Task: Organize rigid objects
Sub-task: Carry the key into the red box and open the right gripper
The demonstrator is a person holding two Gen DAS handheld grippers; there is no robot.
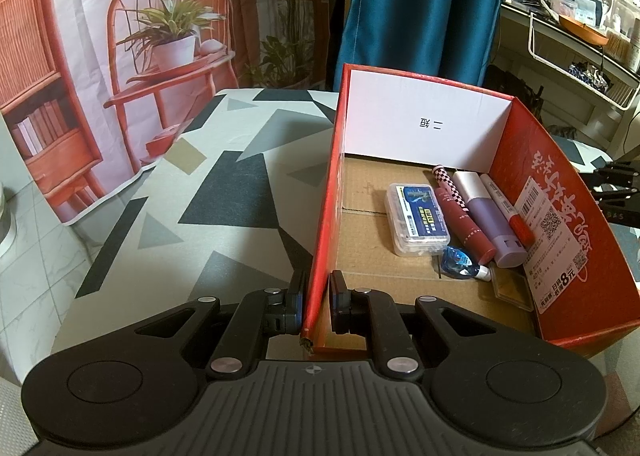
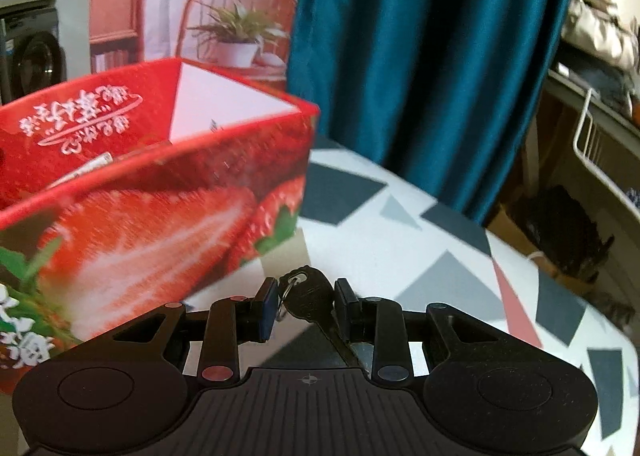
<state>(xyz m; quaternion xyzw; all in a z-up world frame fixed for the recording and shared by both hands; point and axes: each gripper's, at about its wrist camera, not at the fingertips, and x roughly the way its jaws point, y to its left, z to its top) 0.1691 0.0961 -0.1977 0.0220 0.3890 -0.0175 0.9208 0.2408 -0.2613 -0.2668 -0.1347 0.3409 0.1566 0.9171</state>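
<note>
The left gripper has its fingers clamped on the near wall of the red cardboard box with a strawberry print, which stands on the desk with a grey geometric cloth. At 2 o'clock inside, a white price label reads "8元". The right gripper holds a dark key on a ring between its fingers, the box at 10 o'clock.

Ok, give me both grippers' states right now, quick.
Left gripper: shut on the red box's side wall.
Right gripper: shut on a black key with a ring, beside the box.
</note>
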